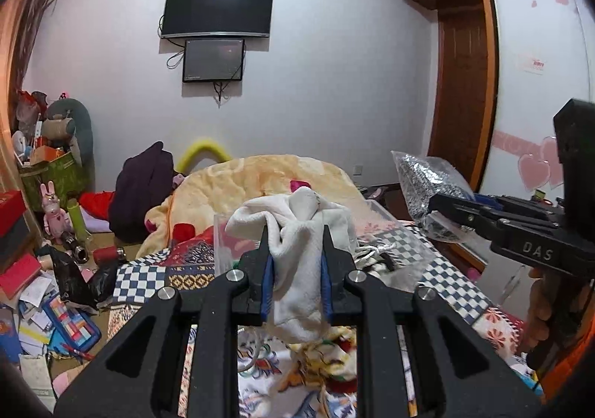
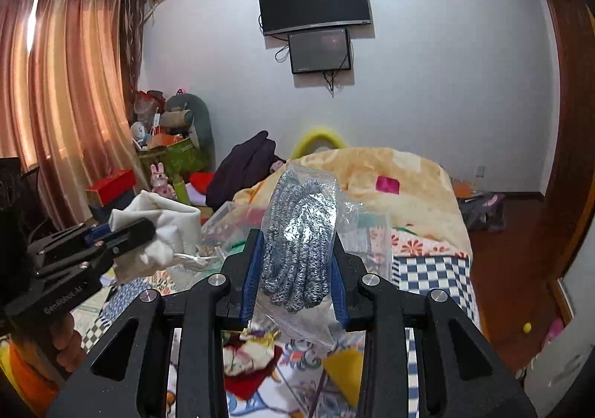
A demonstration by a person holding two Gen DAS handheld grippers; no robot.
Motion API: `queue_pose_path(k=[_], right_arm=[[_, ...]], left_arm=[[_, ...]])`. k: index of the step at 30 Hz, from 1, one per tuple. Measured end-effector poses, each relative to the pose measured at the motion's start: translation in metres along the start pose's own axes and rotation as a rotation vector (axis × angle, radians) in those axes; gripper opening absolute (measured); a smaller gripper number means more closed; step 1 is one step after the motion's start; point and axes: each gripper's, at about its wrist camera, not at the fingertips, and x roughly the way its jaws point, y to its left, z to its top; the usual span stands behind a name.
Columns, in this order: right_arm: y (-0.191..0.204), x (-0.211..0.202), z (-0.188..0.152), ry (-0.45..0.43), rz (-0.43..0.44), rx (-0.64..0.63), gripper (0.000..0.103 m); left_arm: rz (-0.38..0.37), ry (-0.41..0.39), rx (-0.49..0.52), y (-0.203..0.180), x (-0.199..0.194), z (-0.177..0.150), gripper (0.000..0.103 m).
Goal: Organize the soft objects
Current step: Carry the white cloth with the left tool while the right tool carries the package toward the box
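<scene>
The bed (image 1: 446, 269), spread with a checkered and patterned cover, fills the lower part of both views and serves as the landmark; a yellow blanket (image 1: 260, 180) lies heaped at its far end, below the wall-mounted television (image 1: 217, 9). On the bed, between the blanket and the grippers, stands a clear plastic box (image 2: 230, 217). Above the near part of the bed the left gripper (image 1: 295, 250) is held up with its jaws closed to a narrow gap, the blue pads pinching a crumpled white cloth (image 1: 297, 232) that bulges above the fingertips and hangs down below them, clear of the bed cover. To the right, over the bed's right edge, the right gripper (image 2: 295, 258) is likewise lifted, its jaws drawn in and pressing on both sides of a clear plastic bag (image 2: 308, 209); inside the bag is a pair of speckled grey knit gloves (image 2: 297, 254), fingers pointing down. The bag's loose lower corner dangles beneath the jaws above the bed cover. From the left wrist view, the bag juts out past the right gripper's tip, well apart from the white cloth.
</scene>
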Motion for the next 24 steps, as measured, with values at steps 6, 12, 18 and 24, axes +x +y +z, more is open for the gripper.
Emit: queue_pose_path(k=[6, 12, 18, 24], right_arm=[[0.003, 0.022, 0.001, 0.041, -0.006, -0.019, 0.030], [-0.001, 0.049, -0.003, 0.117, -0.001, -0.023, 0.030], [-0.003, 0.076, -0.009, 0.196, 0.001, -0.012, 0.030], [-0.006, 0.094, -0.016, 0.265, -0.005, -0.019, 0.030]], left_arm=[[0.003, 0.062, -0.003, 0.003, 0.032, 0.000, 0.020], [0.016, 0.129, -0.011, 0.007, 0.064, -0.007, 0.020], [0.008, 0.192, -0.028, 0.011, 0.090, -0.012, 0.020], [0.013, 0.225, -0.017, 0.010, 0.104, -0.016, 0.020]])
